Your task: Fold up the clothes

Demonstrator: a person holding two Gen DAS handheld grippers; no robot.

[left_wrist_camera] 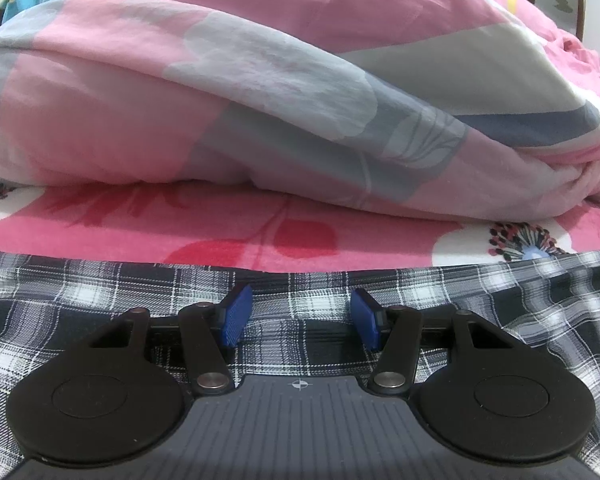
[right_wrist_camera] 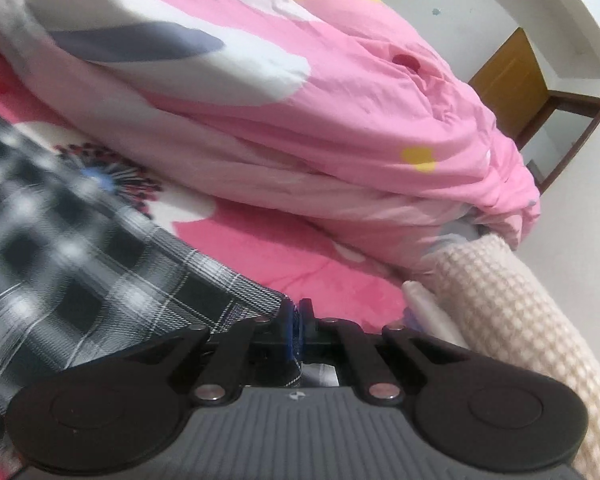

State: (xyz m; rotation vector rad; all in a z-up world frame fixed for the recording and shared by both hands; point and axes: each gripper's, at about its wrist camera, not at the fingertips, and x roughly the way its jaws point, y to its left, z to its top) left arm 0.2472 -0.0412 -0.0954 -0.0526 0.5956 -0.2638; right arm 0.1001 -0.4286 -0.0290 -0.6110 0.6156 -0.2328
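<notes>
Two grippers sat low in their frames: the left gripper (left_wrist_camera: 300,322) hovered with blue pads spread wide and nothing between them over the plaid garment (left_wrist_camera: 300,284), which filled the lower half of its view, while the right gripper (right_wrist_camera: 296,330) had its pads pinched shut on a corner of that plaid cloth (right_wrist_camera: 100,240) at lower centre. Beyond the cloth ran a pink flowered bedsheet (left_wrist_camera: 228,216) across mid-frame. Farther back, a heaped pink quilt (left_wrist_camera: 260,92) filled the upper frame, with a beige knitted blanket (right_wrist_camera: 520,304) lower right in the right view.
</notes>
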